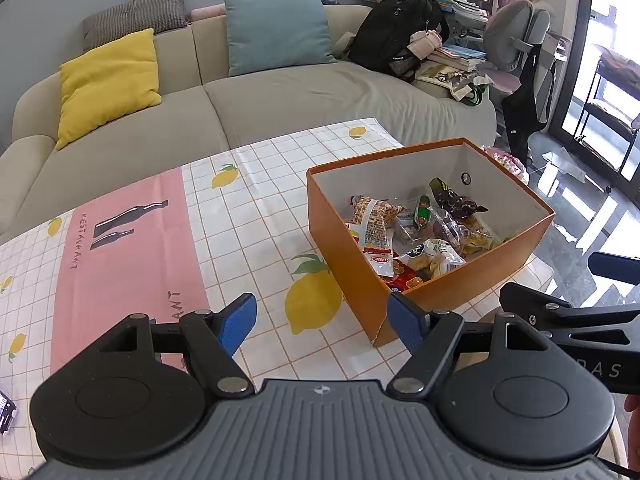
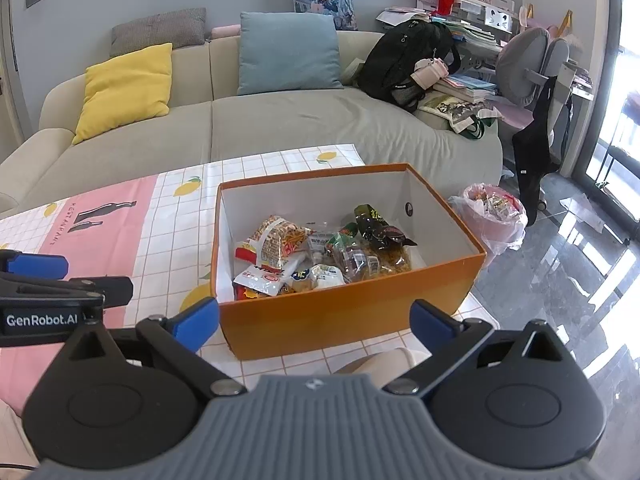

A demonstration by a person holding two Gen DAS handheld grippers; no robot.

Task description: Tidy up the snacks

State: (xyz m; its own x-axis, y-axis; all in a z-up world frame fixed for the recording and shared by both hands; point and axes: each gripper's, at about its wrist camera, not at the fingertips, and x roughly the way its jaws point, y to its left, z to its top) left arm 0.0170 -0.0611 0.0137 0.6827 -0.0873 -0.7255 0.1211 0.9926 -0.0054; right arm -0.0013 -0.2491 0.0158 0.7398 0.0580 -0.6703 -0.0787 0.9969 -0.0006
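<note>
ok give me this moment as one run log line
left gripper: open, empty | right gripper: open, empty | snacks: in orange box | box: on table | loose snacks on table: none seen

Both wrist views look forward and downward over their own fingers, close above the table [image 1: 248, 216]. Left view sits left of the orange box [image 1: 352, 280]; right view faces it squarely. Shared: box, tablecloth, sofa [image 2: 280, 120], desk chair.
</note>
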